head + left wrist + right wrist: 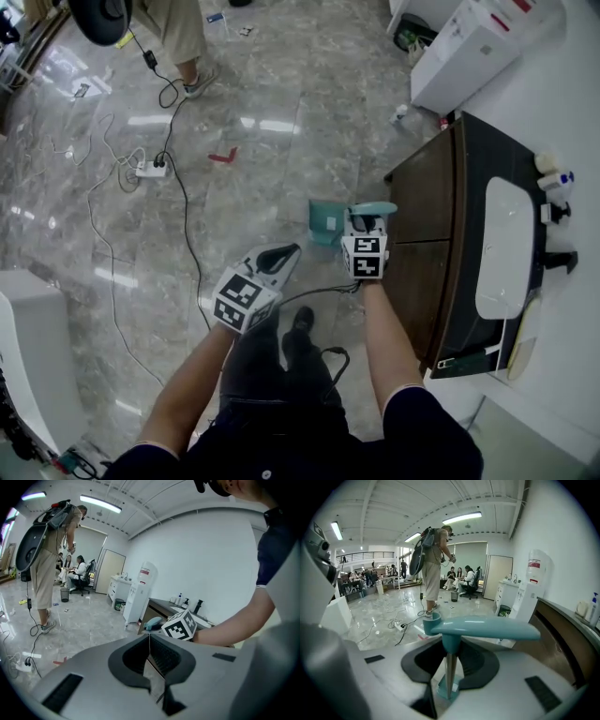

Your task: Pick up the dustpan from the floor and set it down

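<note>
1 dustpan [483, 627], long axis vertical, pan downward, clamped in right gripper [449, 667].

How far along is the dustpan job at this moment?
Done: the right gripper has its jaws shut on the stem of the dustpan. In hand: it holds the dustpan beside the dark cabinet; floor contact unclear. Remaining: setting it down and letting go. The left gripper is shut, empty.

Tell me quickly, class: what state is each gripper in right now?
Left gripper: closed, nothing between its jaws.
Right gripper: closed on the dustpan, gripping its handle.
</note>
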`<state>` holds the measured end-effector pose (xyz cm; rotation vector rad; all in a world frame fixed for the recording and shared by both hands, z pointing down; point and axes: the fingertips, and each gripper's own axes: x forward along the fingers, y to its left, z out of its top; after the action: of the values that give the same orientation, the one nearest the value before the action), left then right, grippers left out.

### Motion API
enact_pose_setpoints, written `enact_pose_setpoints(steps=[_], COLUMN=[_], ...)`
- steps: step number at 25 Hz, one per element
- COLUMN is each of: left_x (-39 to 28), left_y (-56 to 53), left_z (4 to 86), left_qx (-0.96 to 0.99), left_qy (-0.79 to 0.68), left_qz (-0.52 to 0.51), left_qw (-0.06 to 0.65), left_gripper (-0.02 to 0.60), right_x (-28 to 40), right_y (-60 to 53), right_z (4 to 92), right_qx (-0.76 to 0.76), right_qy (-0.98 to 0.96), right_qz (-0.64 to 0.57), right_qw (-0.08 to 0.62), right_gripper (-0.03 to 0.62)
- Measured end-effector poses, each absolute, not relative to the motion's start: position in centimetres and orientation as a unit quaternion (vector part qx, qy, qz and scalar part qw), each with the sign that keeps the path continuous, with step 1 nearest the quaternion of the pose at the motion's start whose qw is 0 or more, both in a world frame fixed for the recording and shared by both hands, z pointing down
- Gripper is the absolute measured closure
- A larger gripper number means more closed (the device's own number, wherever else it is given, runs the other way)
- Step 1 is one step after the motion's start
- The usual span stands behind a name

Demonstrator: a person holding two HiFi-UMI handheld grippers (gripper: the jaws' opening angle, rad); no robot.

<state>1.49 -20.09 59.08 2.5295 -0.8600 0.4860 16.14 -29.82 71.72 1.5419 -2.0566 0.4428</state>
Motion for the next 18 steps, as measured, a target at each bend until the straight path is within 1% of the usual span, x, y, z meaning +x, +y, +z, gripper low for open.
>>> enact_pose_setpoints(steps=[9, 18], left_x=[0.8, 0.2], left_y=[-21.1, -22.1], left_z=[62.1, 63.1], left_qx=[0.904, 0.901], left_qy=[-0.307, -0.303], left_qz=[0.18, 0.174], left_qw=[0.236, 0.259], left_gripper=[0.568, 0.568], right_x=[16.3, 14.2], right_y=[-32.7, -32.8], right_z=[74.3, 75.6], right_qx=[0.587, 0.583], right_qy=[-0.748, -0.748], right_qz=[0.155, 0.167], right_qw=[0.269, 0.269], right_gripper=[0.497, 0.497])
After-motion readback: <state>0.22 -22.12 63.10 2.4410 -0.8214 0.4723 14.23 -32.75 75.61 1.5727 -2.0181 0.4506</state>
